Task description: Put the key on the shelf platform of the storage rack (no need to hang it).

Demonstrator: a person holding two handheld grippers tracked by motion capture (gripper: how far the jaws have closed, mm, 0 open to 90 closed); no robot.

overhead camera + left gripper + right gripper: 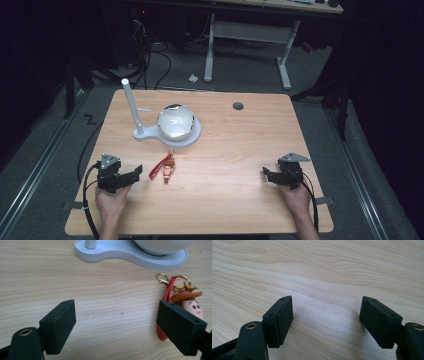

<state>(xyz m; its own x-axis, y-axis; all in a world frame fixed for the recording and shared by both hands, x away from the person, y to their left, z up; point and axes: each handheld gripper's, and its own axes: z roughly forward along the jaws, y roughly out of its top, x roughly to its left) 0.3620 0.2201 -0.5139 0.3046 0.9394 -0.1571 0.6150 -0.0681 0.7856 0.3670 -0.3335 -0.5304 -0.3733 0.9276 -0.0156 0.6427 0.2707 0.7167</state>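
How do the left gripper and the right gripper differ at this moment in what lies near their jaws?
The left gripper has a small cowboy figure keychain with a red strap lying just beyond one jaw, while the right gripper faces only bare light wooden table. The left gripper sits near the white stand base; the right gripper rests far from it, by the table's opposite side. Both stand open, holding nothing, low over the table.

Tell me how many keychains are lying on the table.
1. The cowboy figure keychain with its red strap lies on the wooden table, just in front of the white stand and right beside the open left gripper. None looks hidden.
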